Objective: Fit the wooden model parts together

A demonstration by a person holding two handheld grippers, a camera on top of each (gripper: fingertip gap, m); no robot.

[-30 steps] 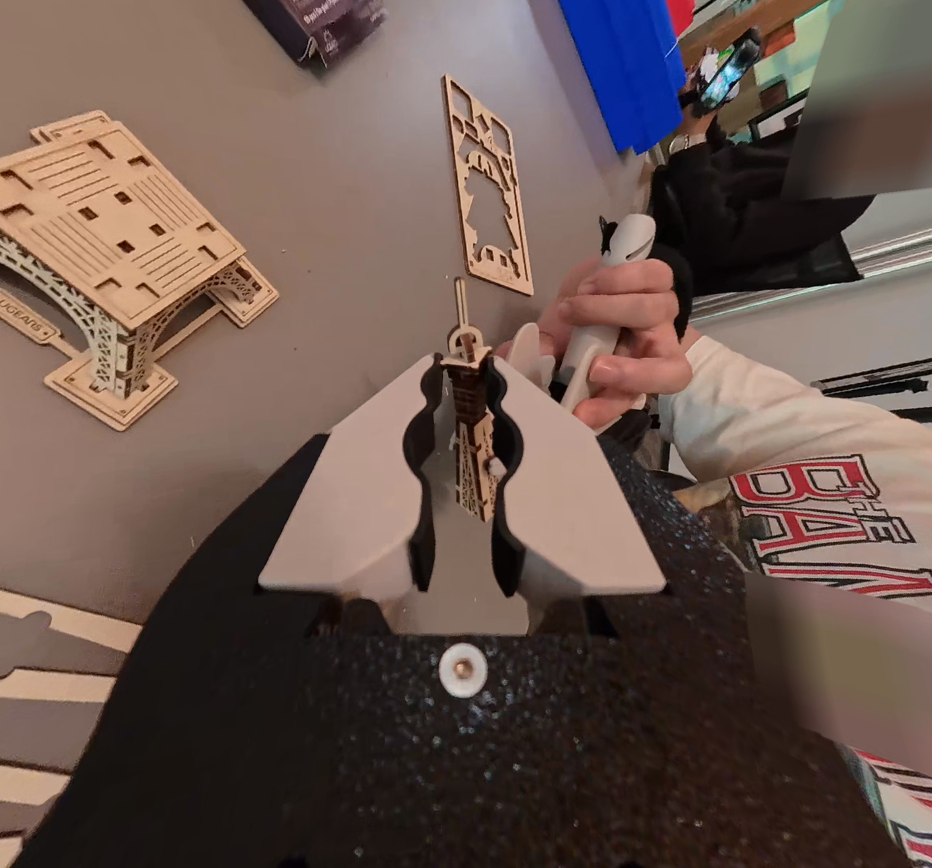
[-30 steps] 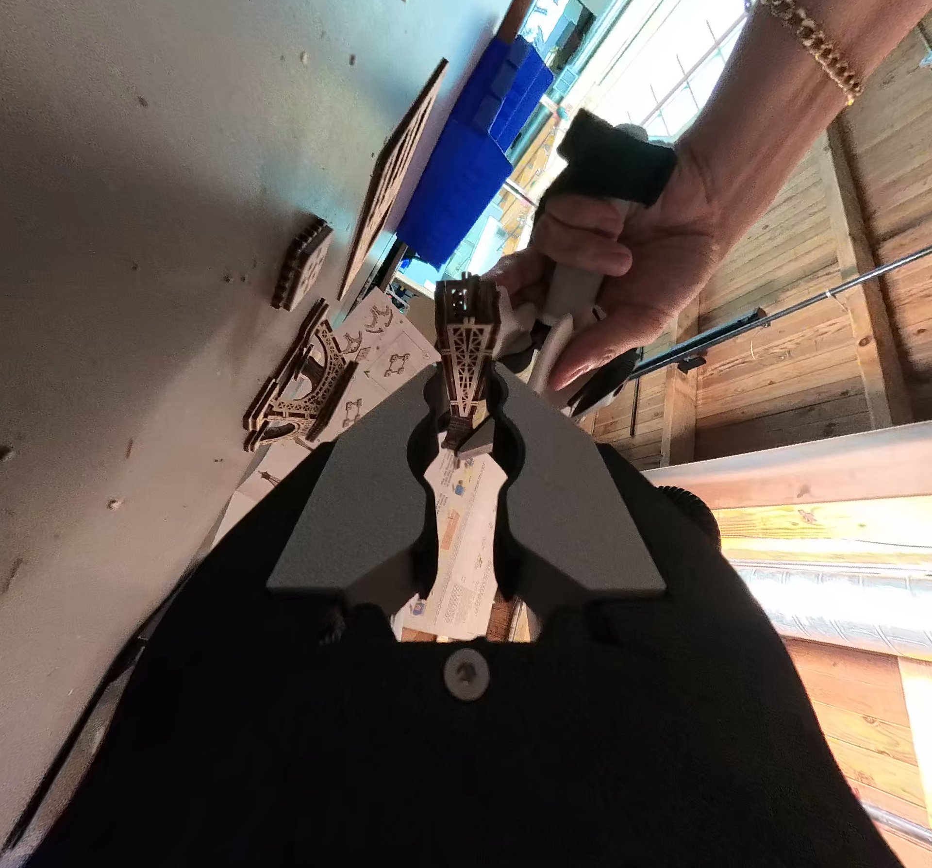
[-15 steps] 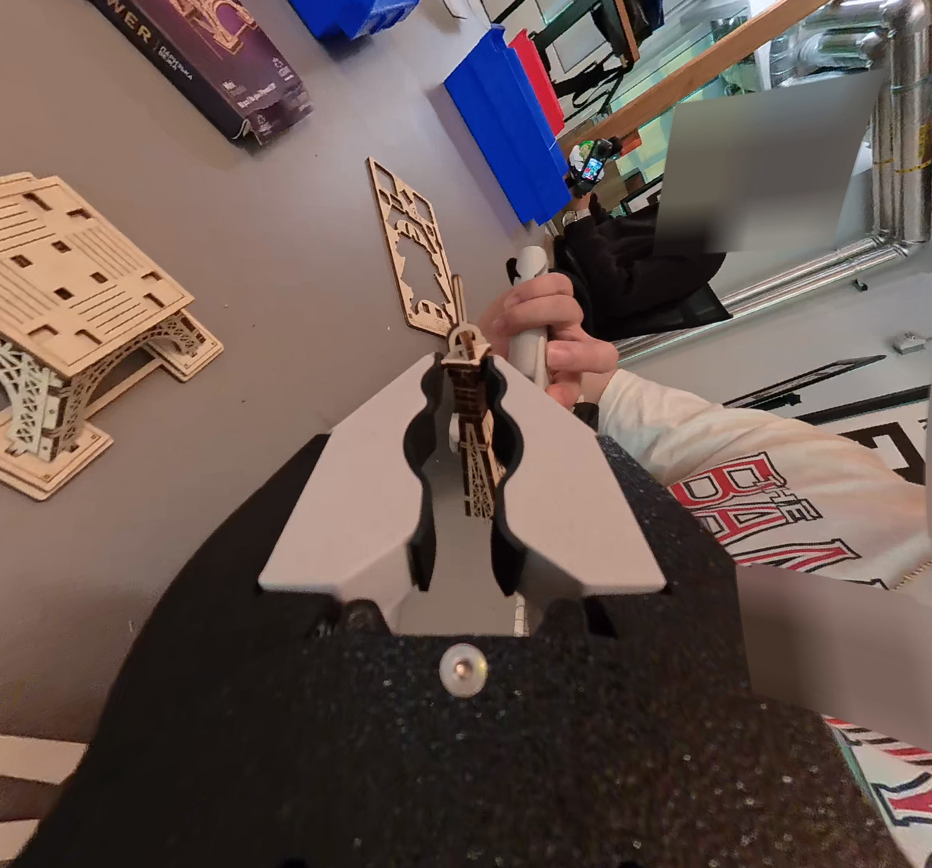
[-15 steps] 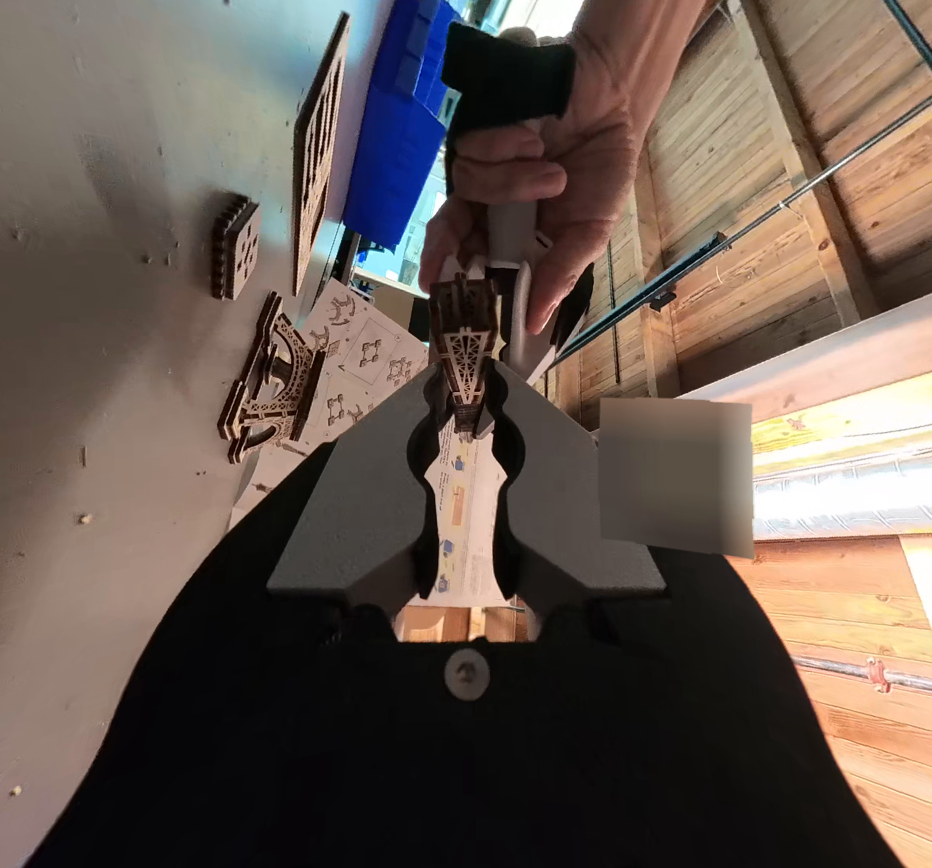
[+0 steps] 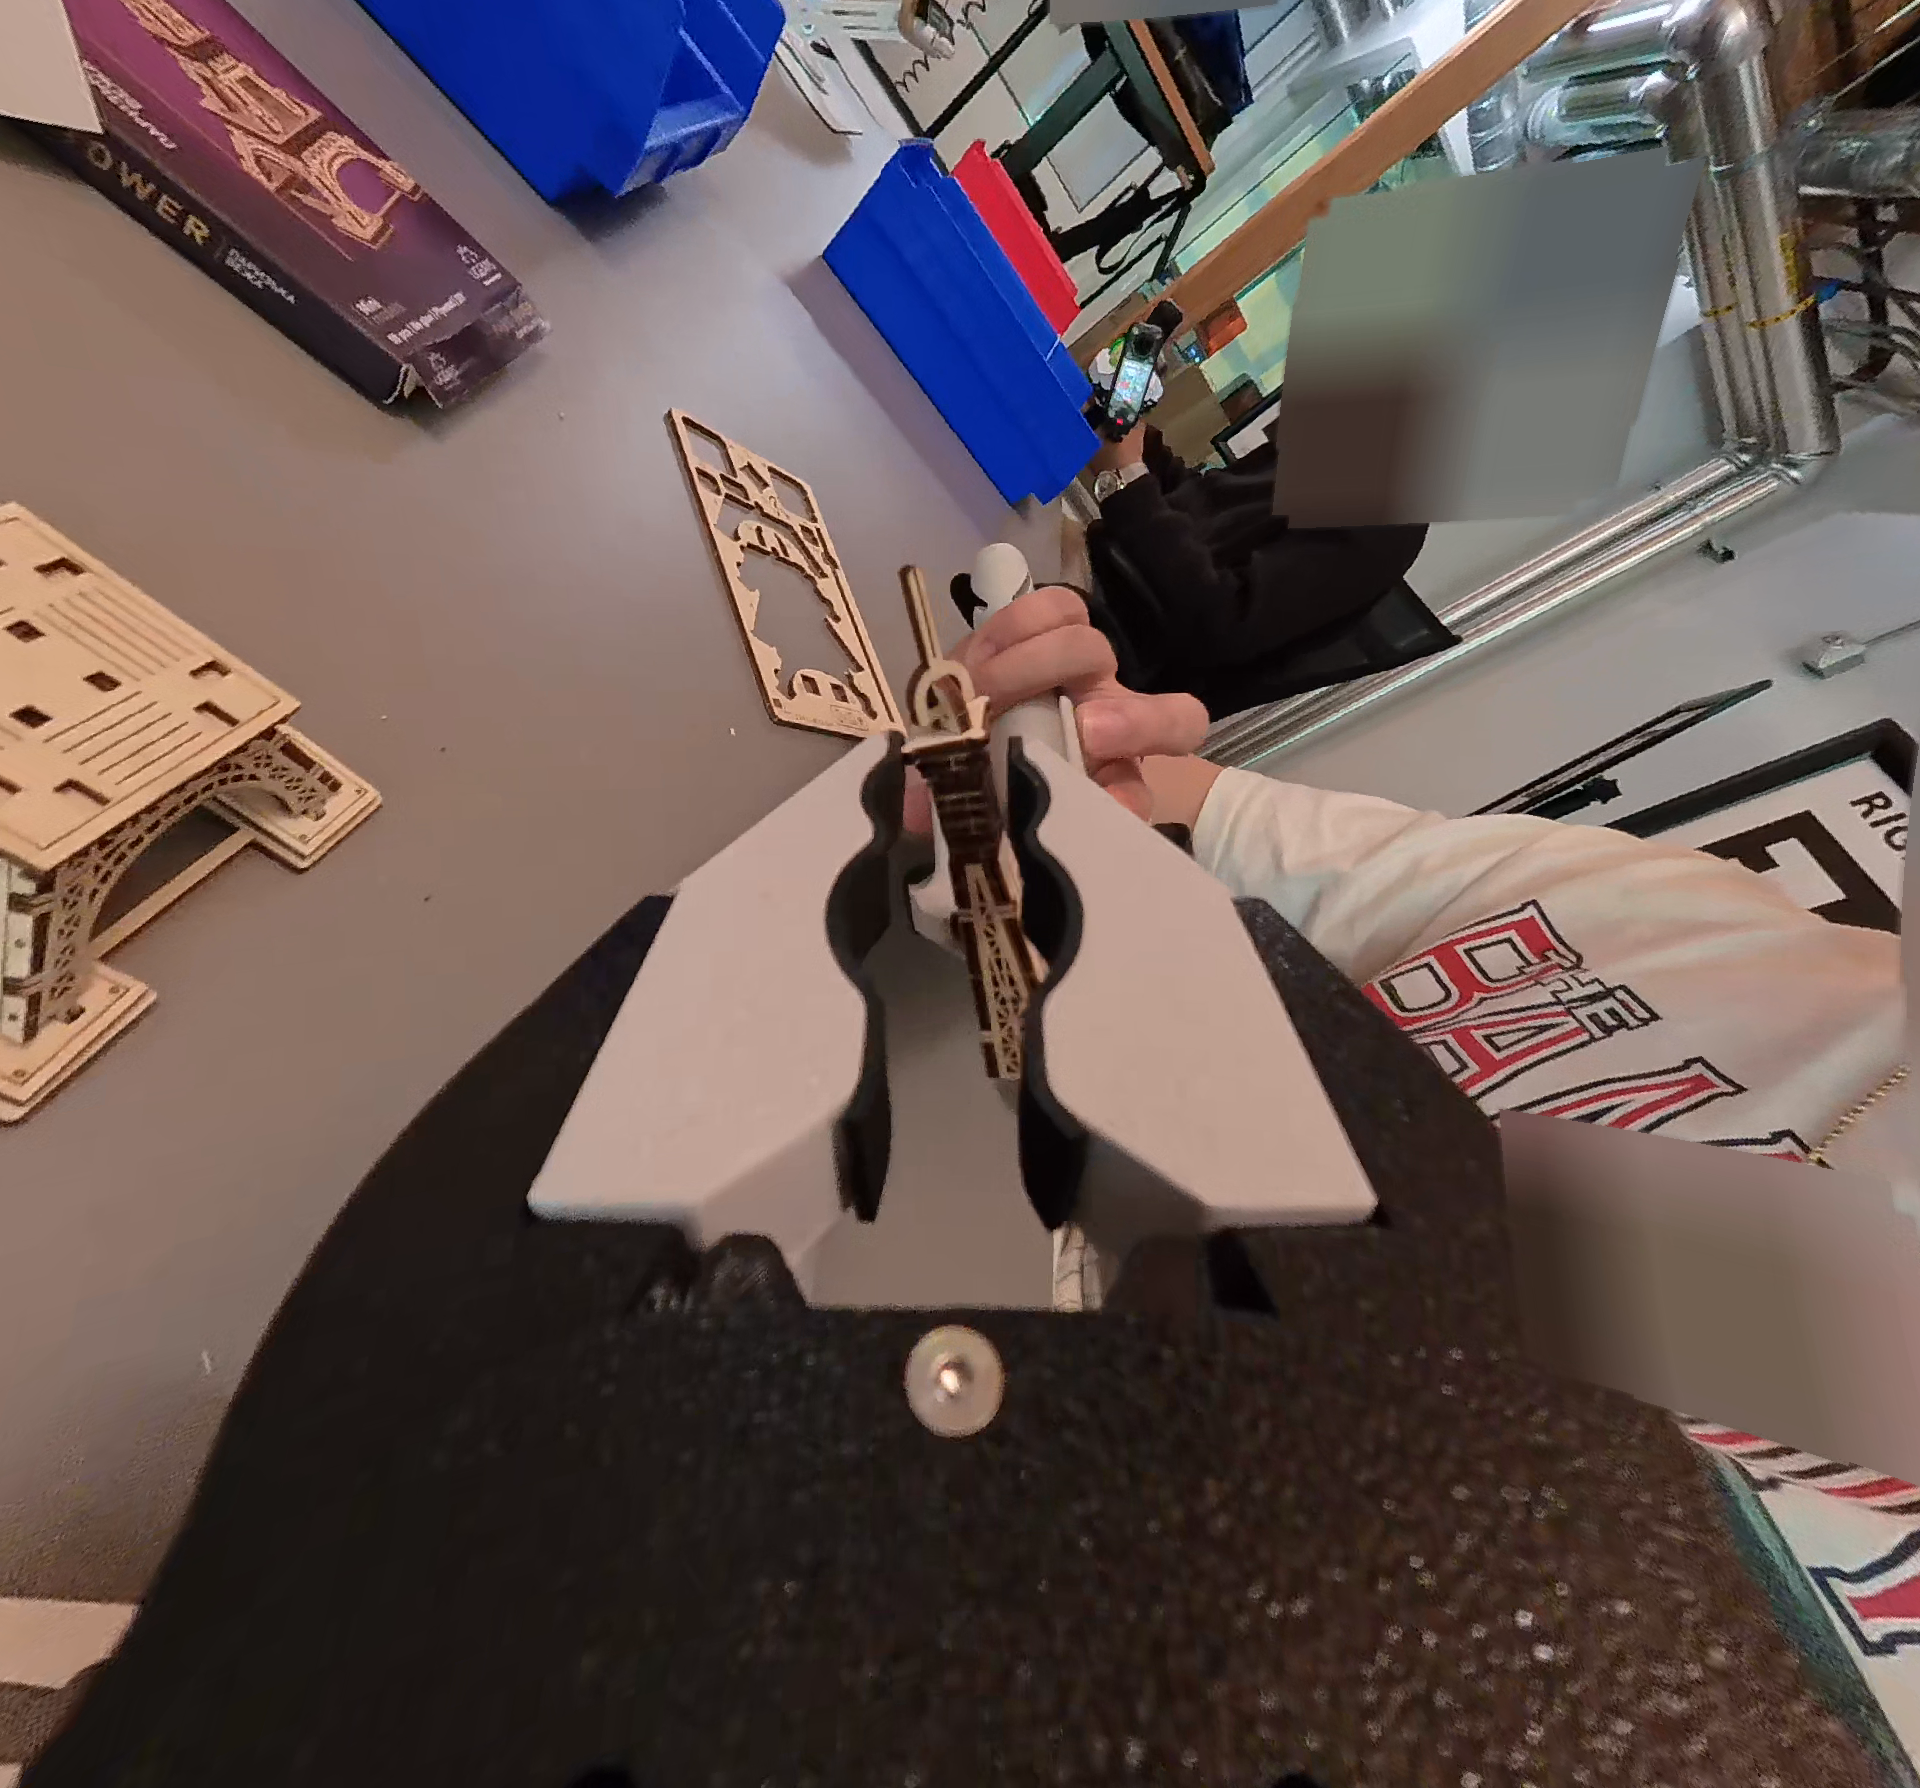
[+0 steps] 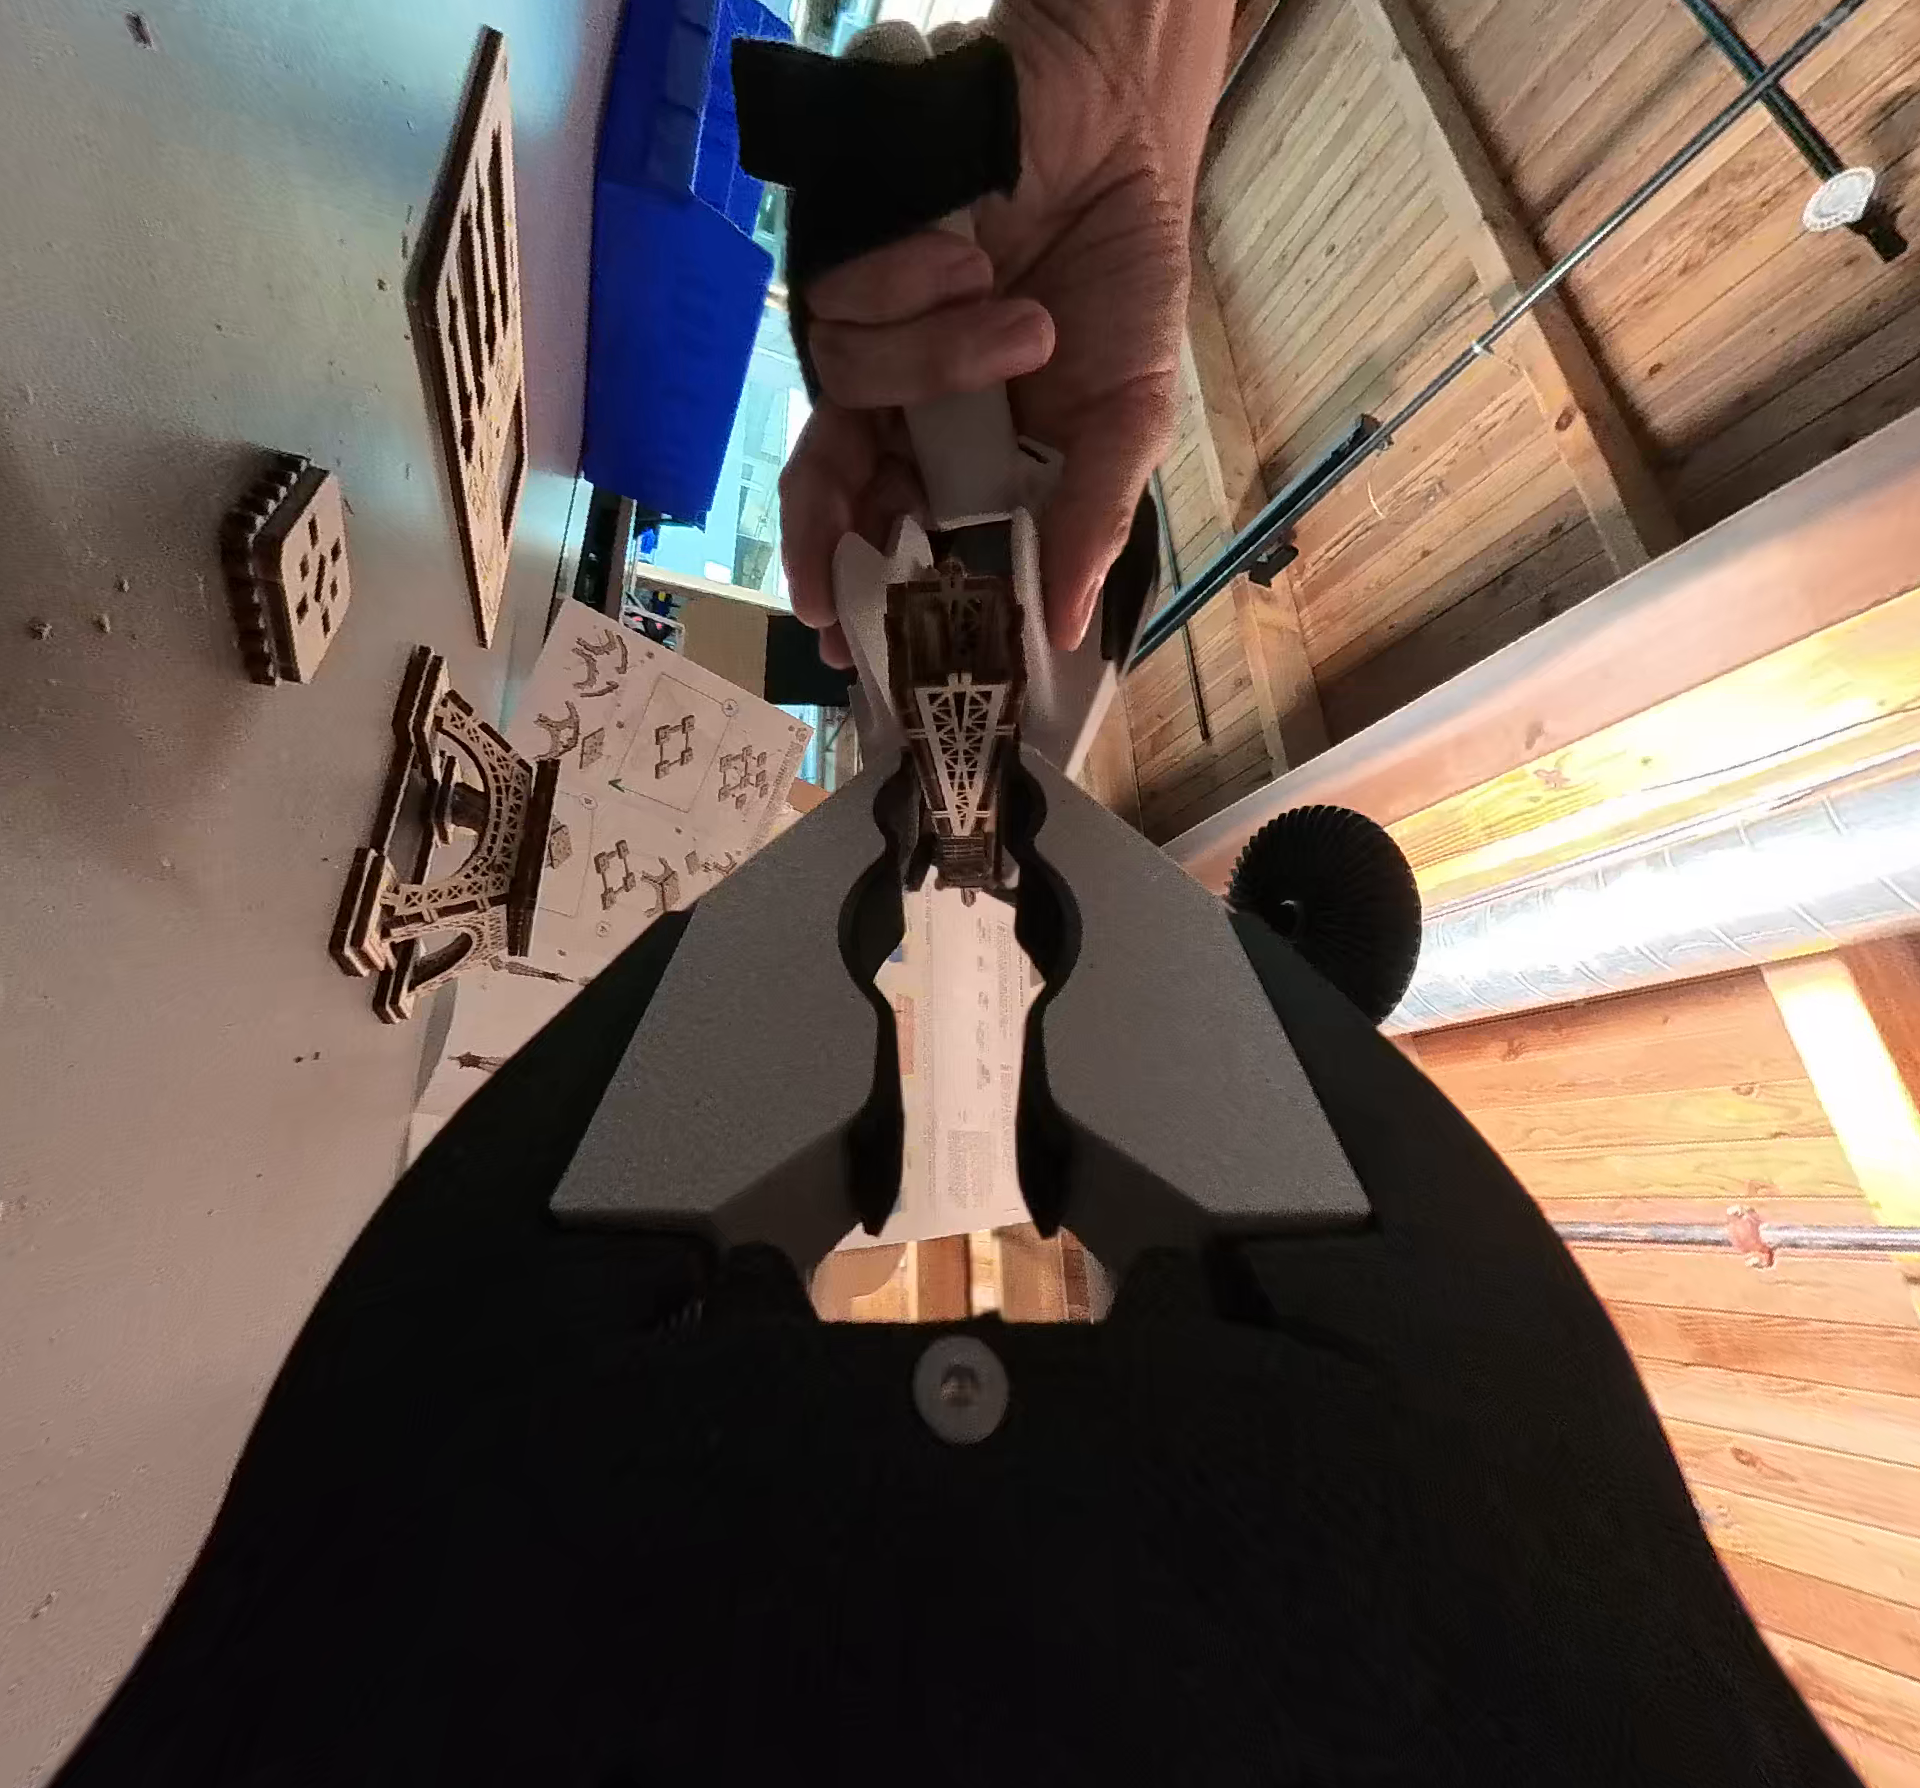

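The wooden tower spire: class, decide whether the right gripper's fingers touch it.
Touching. The right wrist view shows the wooden tower spire pinched at its narrow end between the right gripper's fingers, no gap either side.

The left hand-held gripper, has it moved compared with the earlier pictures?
Yes. In its own view the wooden tower base has slid toward the left edge and blue bins now appear, so the left hand-held gripper swung right, away from the base.

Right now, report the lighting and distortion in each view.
Left wrist view: even, soft light, grey table matte, fisheye bending the edges, spire piece sharp. Right wrist view: backlit by bright windows, spire piece and blue bin shadowed, orange glow at right.
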